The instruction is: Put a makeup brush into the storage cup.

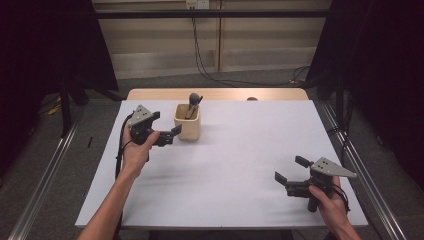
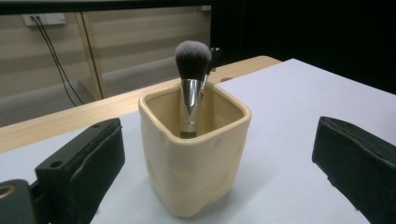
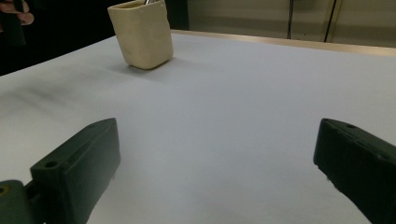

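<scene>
Left gripper view puts the cream cup (image 2: 194, 154), holding an upright makeup brush (image 2: 191, 79), directly between your left gripper (image 2: 215, 158)'s wide-open, empty jaws, near the tabletop's far left corner. Your right gripper (image 1: 292, 174), also open and empty, waits well apart by the near right corner.

Overhead light is falling evenly on the white tabletop (image 1: 240, 165), which is glowing against dark surroundings. The cup (image 2: 194, 154) is casting soft, faint shadows. Both gripper views are showing near jaws slightly blurred.
</scene>
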The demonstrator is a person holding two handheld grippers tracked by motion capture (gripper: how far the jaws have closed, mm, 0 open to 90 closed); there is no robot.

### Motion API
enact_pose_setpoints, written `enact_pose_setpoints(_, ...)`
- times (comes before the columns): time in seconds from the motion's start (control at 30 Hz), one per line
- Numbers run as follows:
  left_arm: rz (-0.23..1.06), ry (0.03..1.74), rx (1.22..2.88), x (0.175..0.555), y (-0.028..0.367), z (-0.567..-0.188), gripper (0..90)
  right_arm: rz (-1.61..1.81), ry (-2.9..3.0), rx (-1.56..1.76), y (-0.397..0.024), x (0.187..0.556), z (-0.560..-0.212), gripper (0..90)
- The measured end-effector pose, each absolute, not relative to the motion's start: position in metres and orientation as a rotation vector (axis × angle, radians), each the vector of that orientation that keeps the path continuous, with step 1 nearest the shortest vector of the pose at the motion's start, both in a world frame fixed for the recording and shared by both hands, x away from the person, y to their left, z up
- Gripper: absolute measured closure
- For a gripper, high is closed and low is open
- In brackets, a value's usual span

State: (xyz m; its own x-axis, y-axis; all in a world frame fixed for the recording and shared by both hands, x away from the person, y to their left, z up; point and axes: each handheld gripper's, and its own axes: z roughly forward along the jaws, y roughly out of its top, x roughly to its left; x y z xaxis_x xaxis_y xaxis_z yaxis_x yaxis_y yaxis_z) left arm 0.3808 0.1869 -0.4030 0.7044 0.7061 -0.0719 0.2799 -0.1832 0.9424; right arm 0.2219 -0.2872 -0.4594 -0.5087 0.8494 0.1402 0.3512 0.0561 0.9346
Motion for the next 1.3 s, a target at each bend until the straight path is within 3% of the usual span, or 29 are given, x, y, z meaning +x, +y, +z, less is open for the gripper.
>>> enact_pose_setpoints(1.3,0.488,0.790,1.730,0.290,0.227,-0.426,3.7,1.440,1.869,1.217,-0.290,0.217,-0.459,0.5)
